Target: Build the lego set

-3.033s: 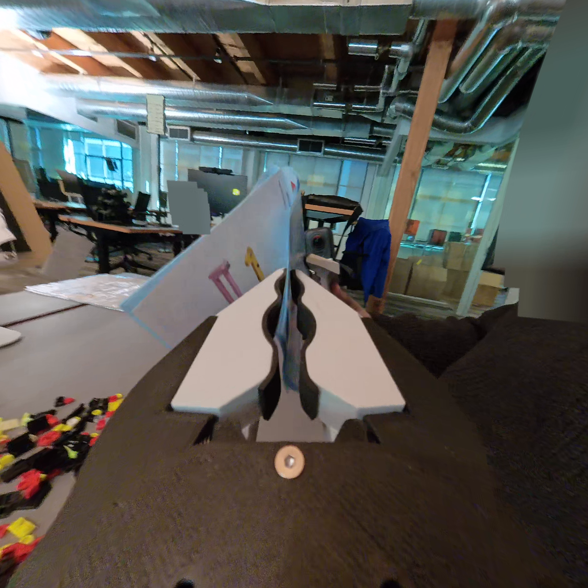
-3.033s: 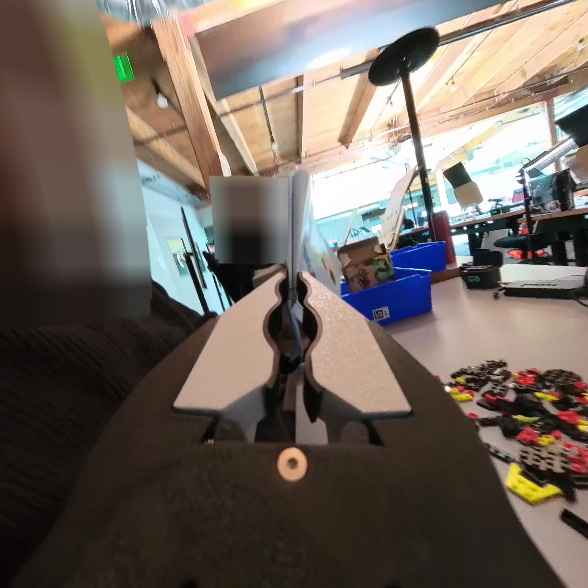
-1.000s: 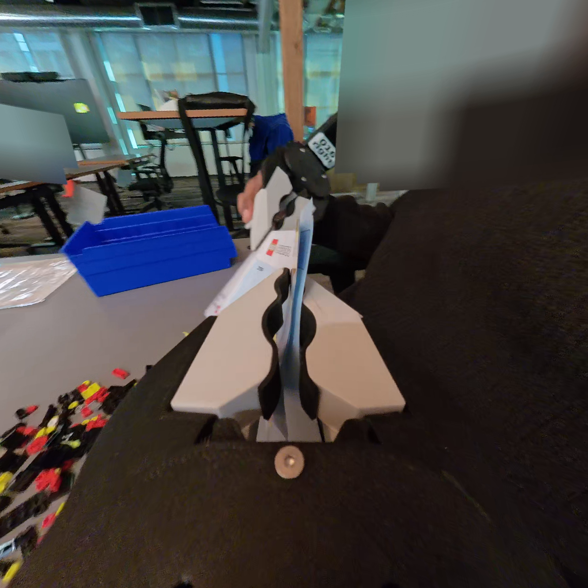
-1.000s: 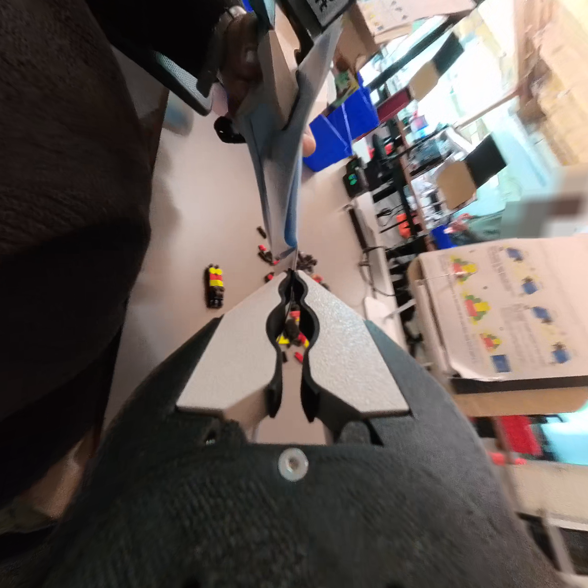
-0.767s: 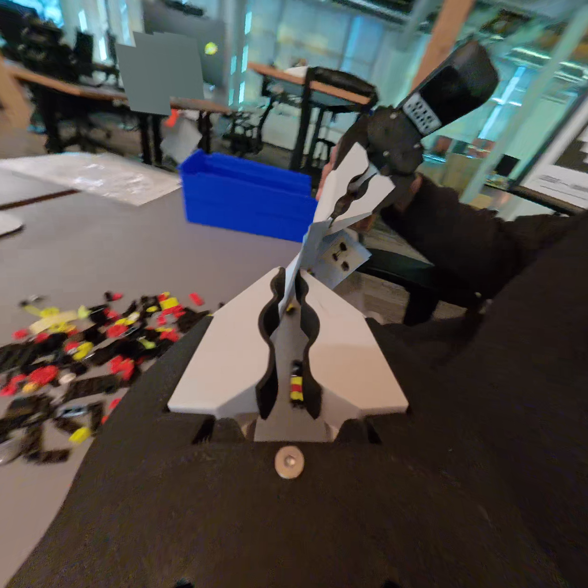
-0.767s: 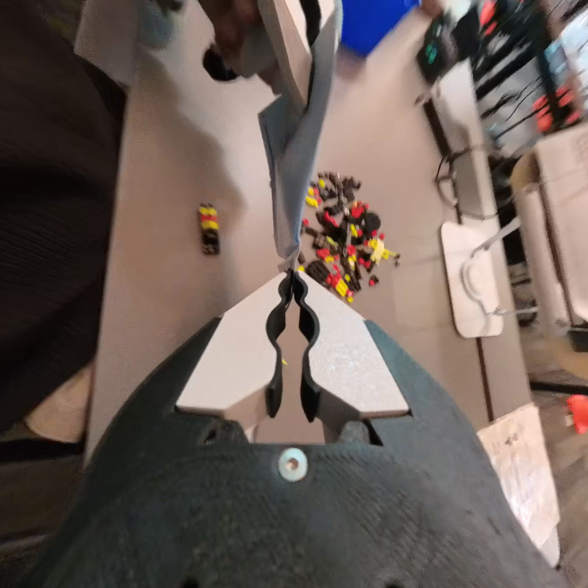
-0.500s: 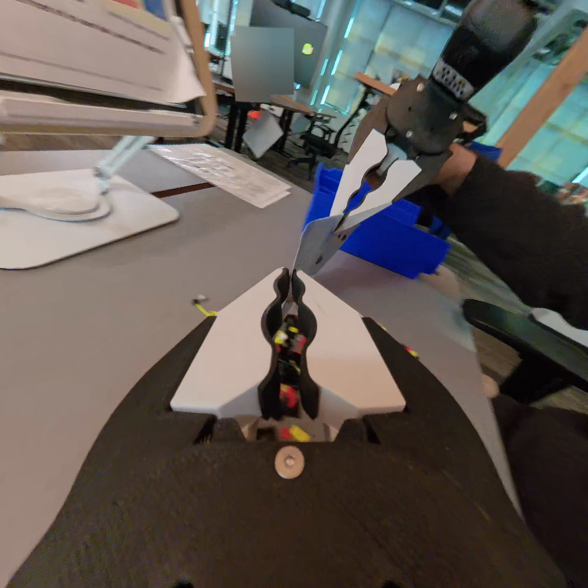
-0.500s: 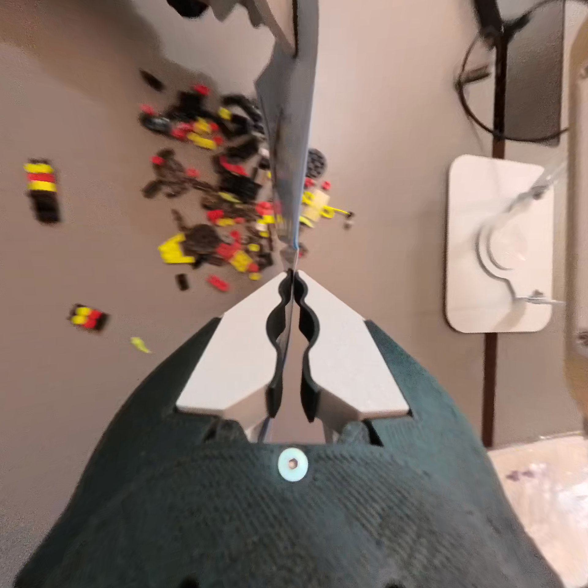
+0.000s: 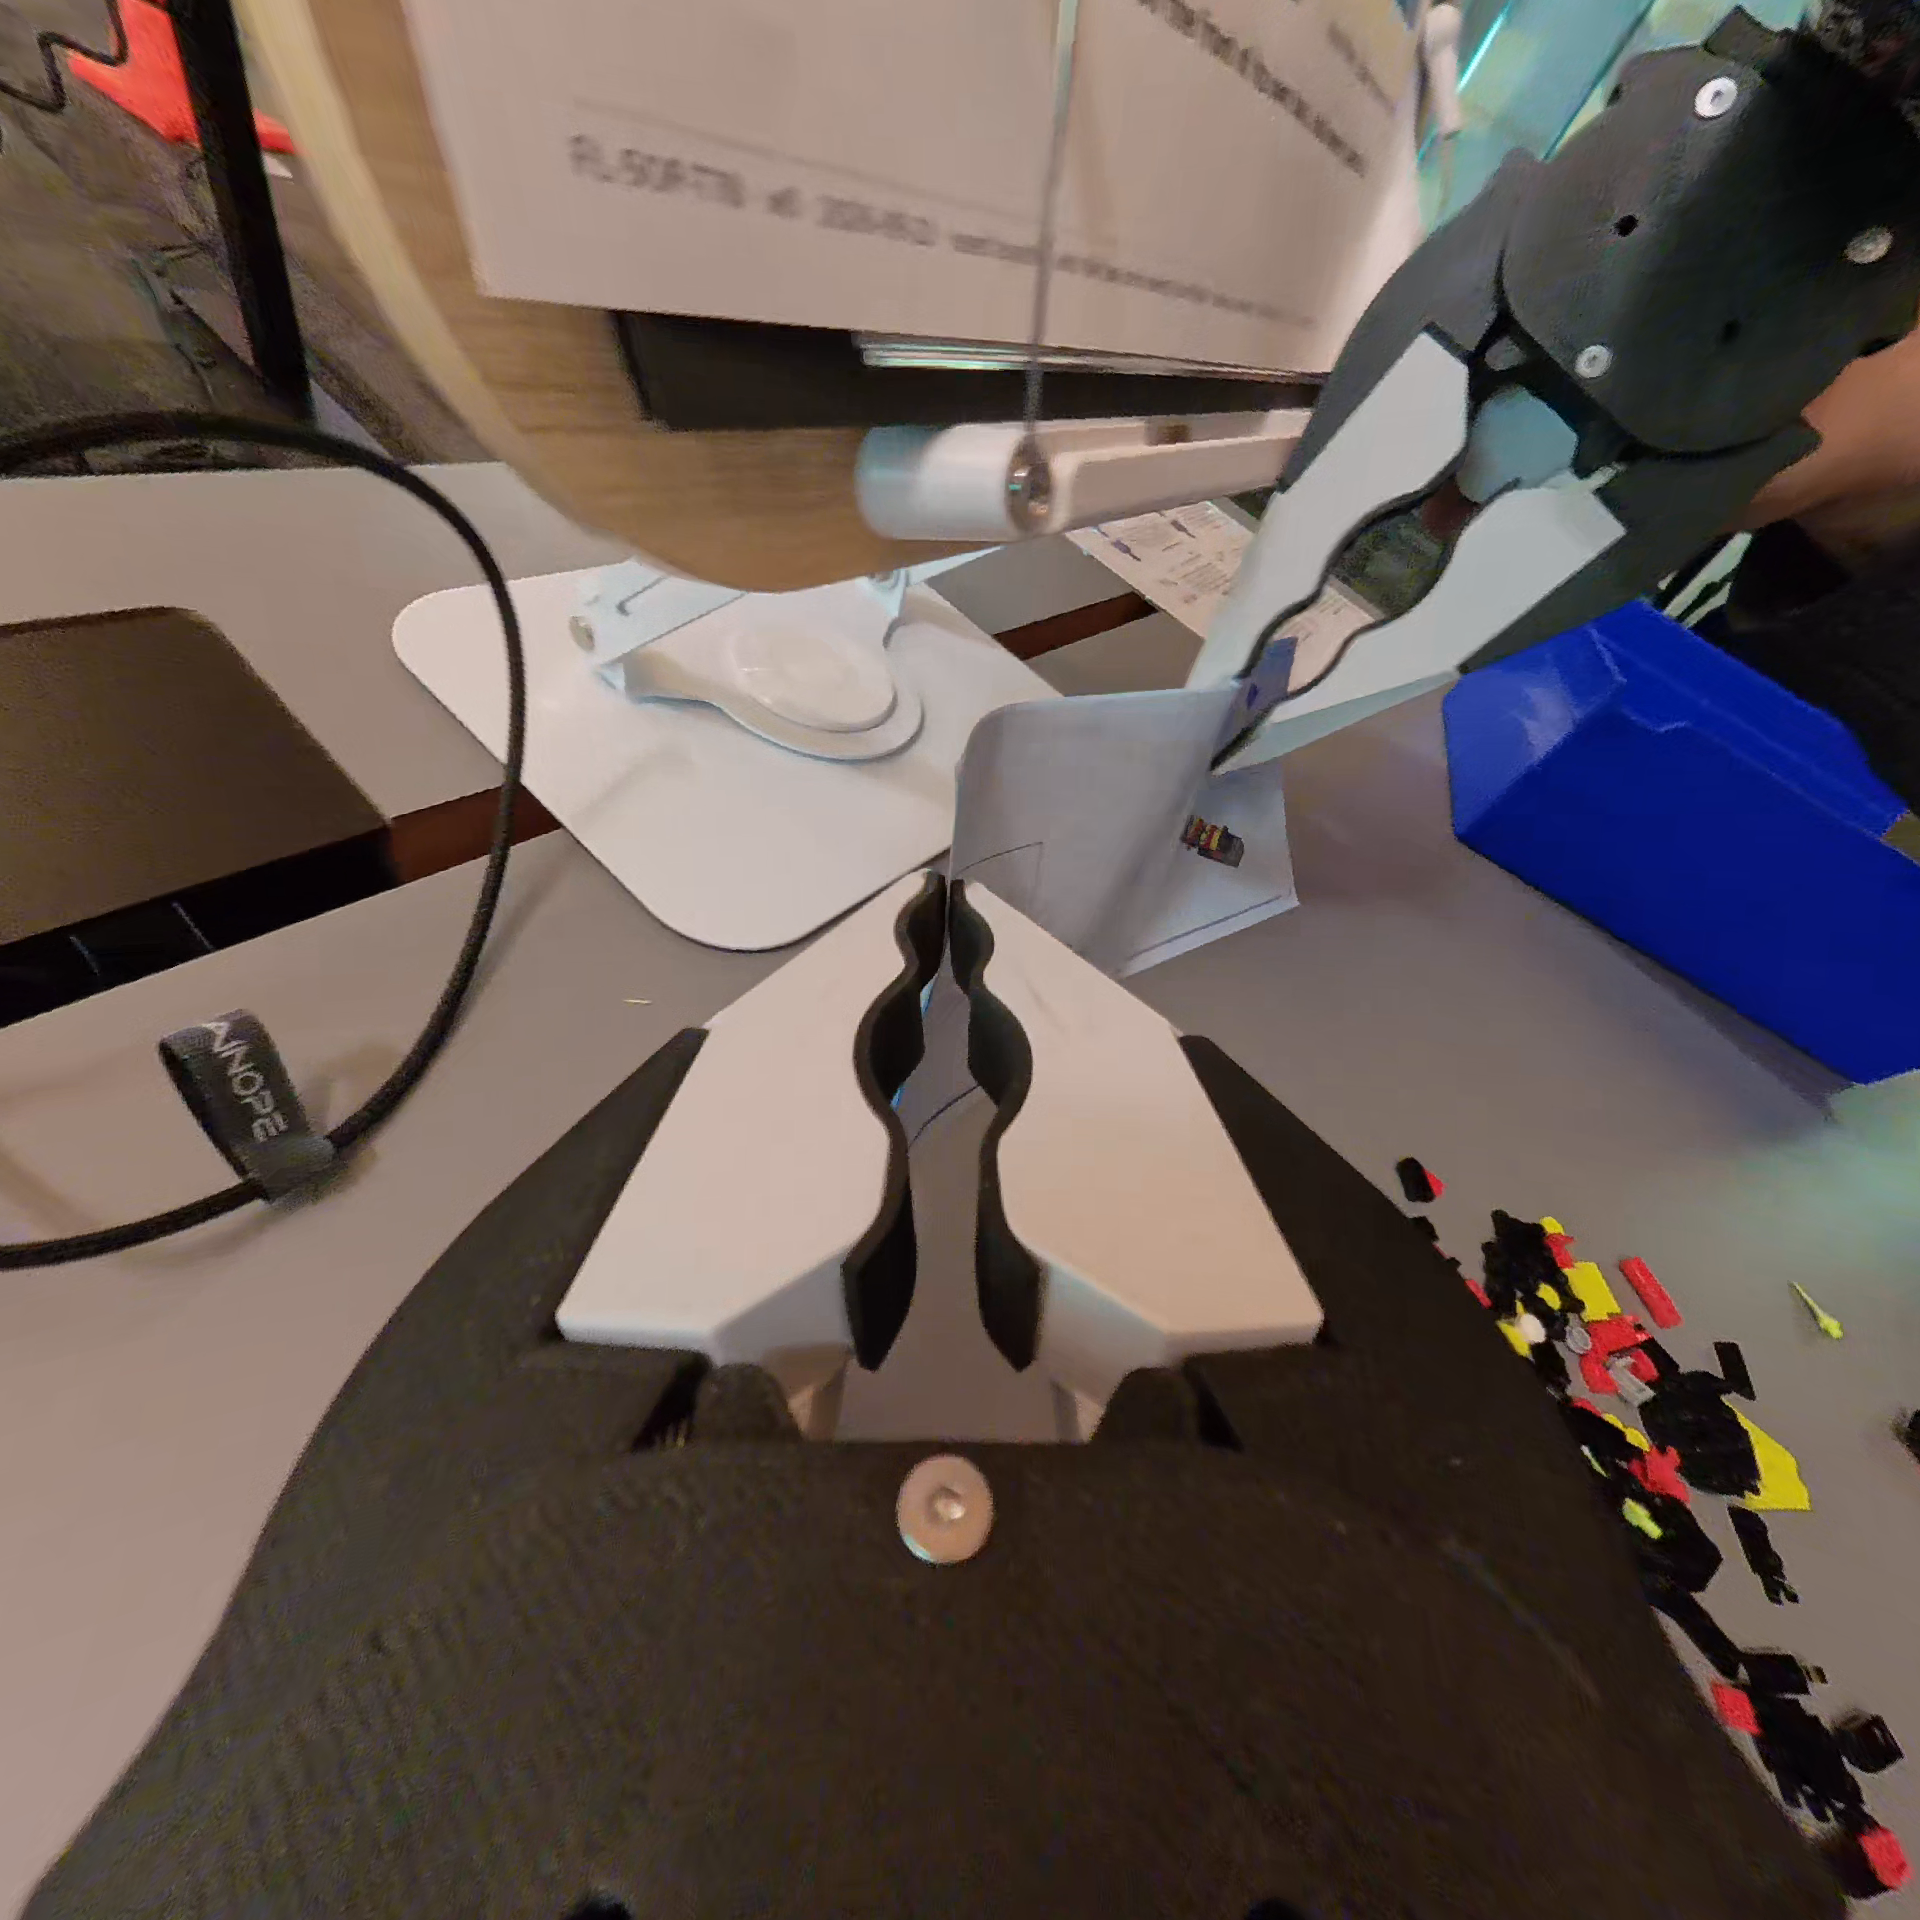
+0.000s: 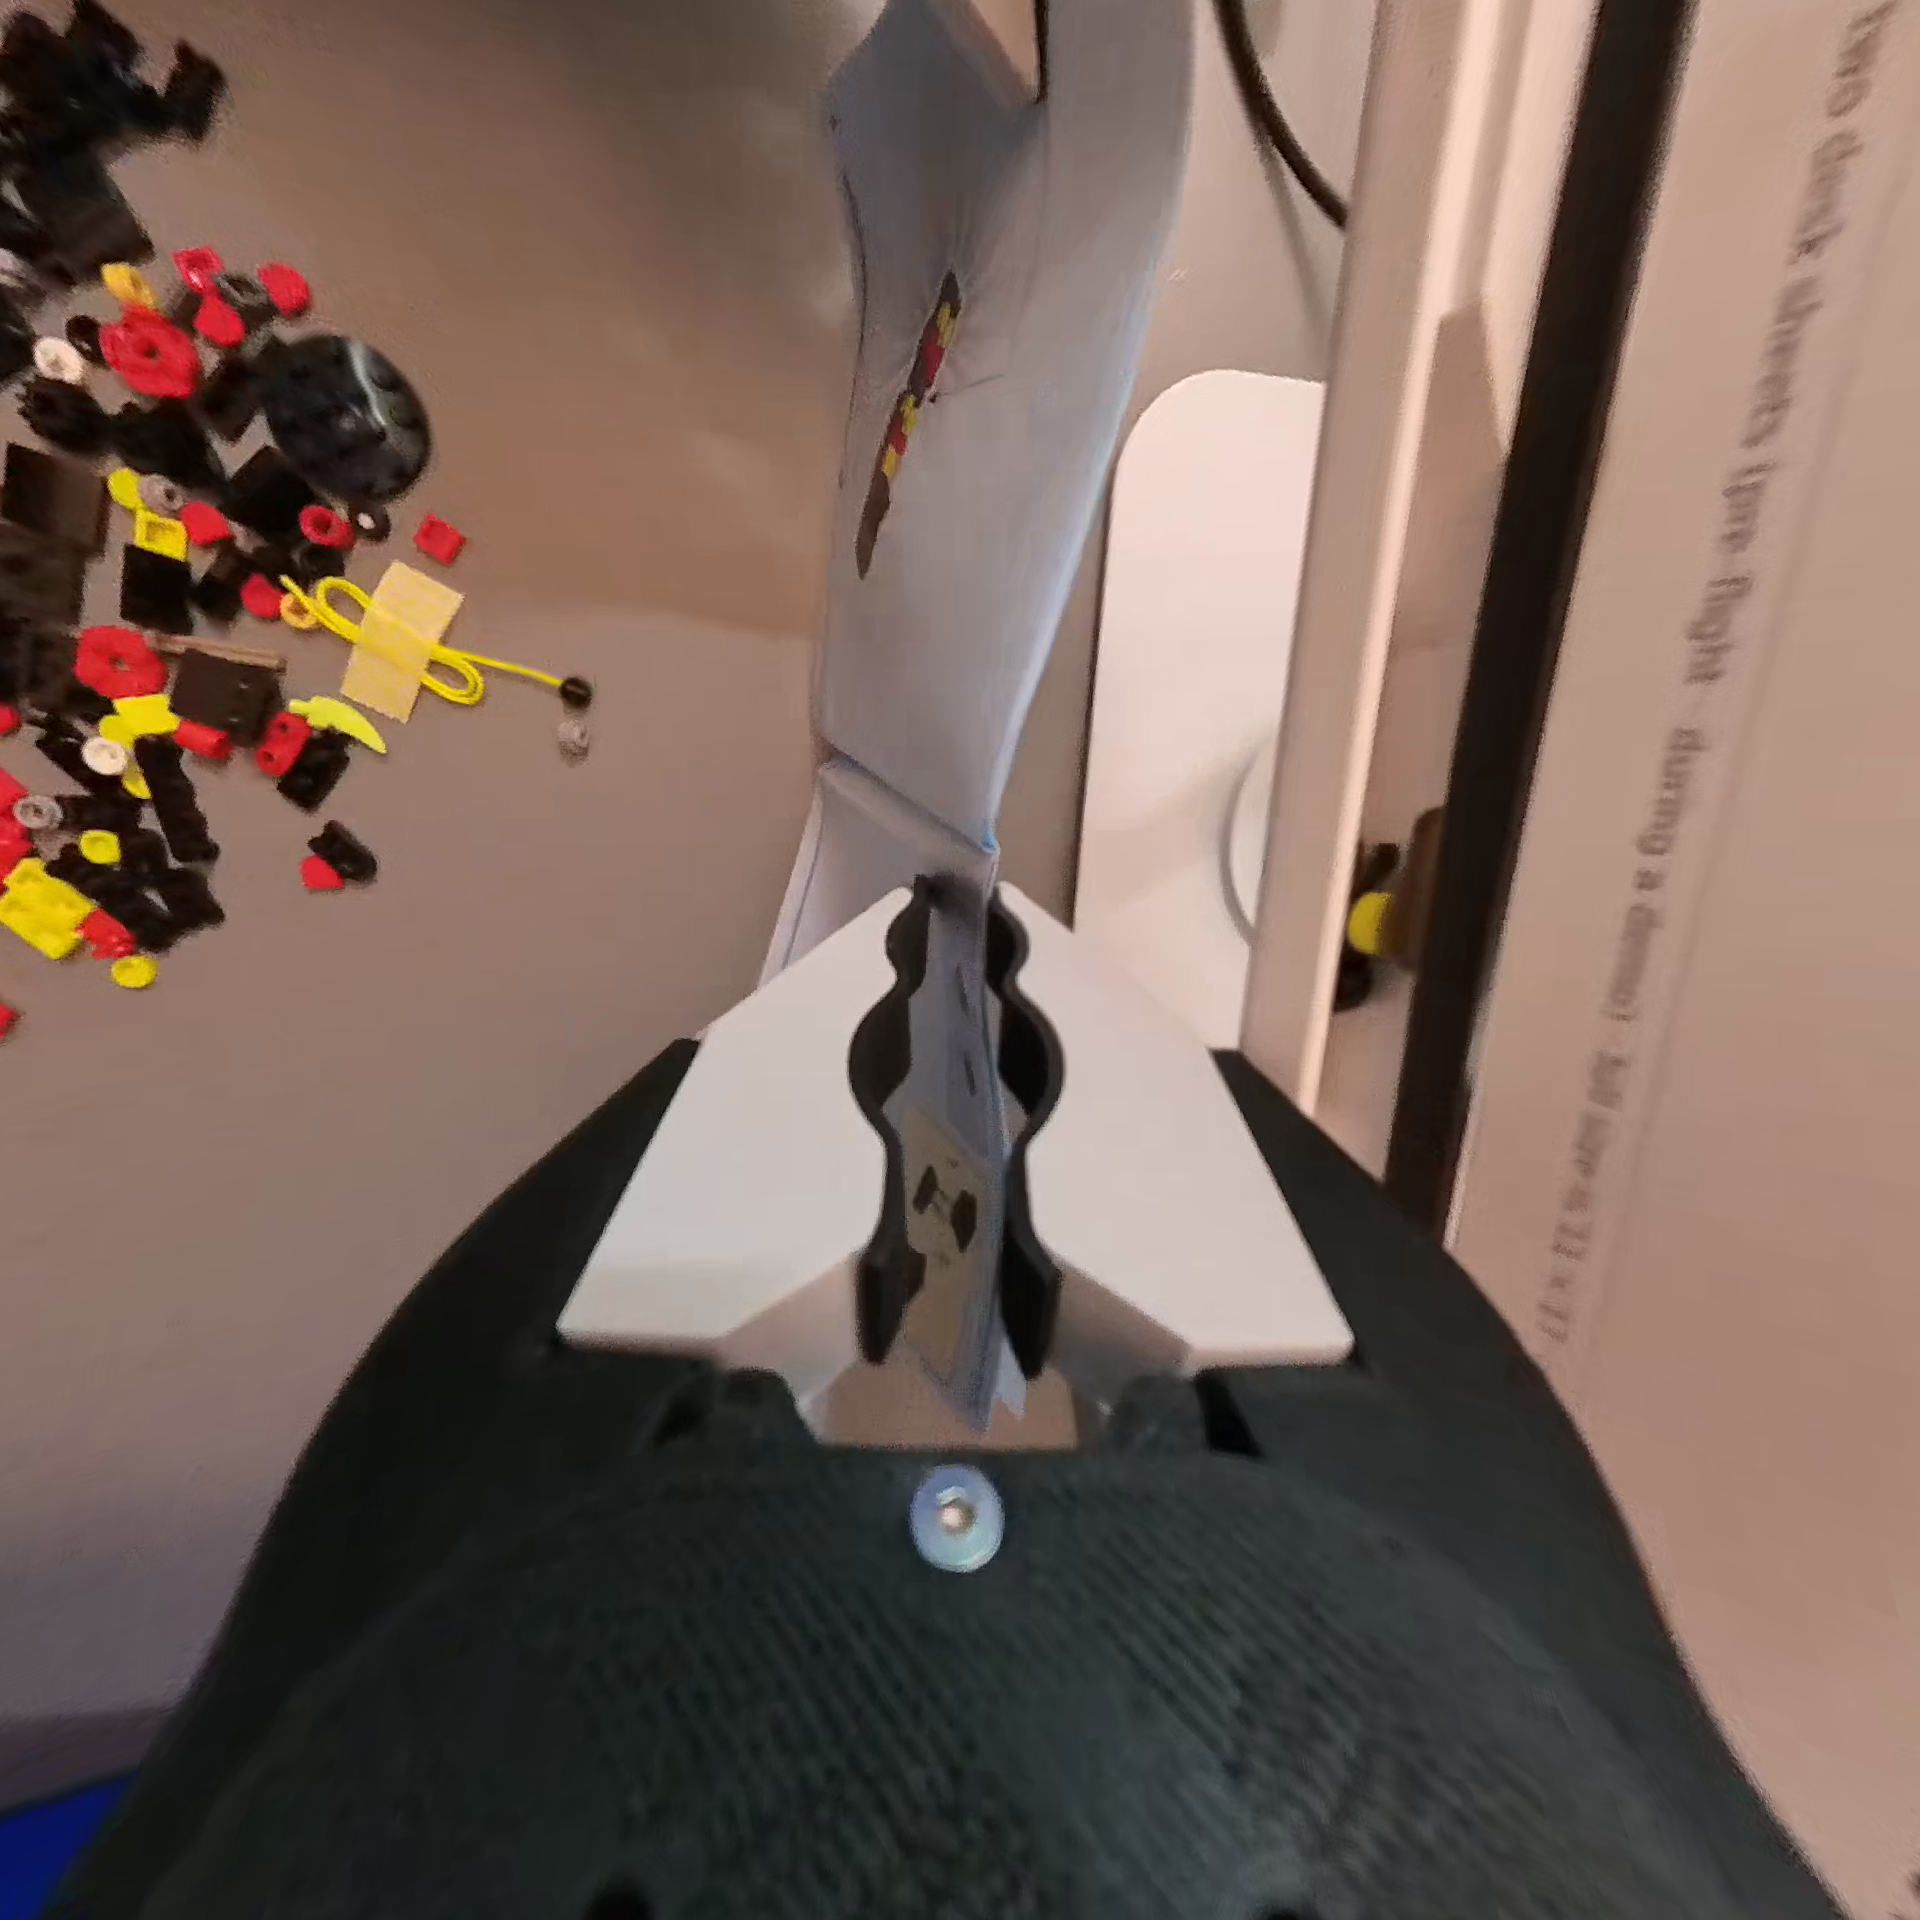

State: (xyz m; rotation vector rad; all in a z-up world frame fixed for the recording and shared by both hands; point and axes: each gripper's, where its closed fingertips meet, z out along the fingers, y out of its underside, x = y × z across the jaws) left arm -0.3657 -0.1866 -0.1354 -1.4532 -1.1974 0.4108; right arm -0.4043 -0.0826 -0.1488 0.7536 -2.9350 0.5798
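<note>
2 grippers pinch 1 instruction sheet [image 9: 1091,821]: left gripper [image 9: 945,894] jaws closed on edge, right gripper [image 10: 956,904] likewise; sheet top cropped.

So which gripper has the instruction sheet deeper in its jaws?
The right gripper: the instruction sheet runs back between its fingers to their base. The left gripper pinches only an edge at its fingertips.

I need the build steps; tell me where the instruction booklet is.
The instruction booklet hangs between both grippers above the grey table, beside the white stand base, left of the blue bin.
</note>
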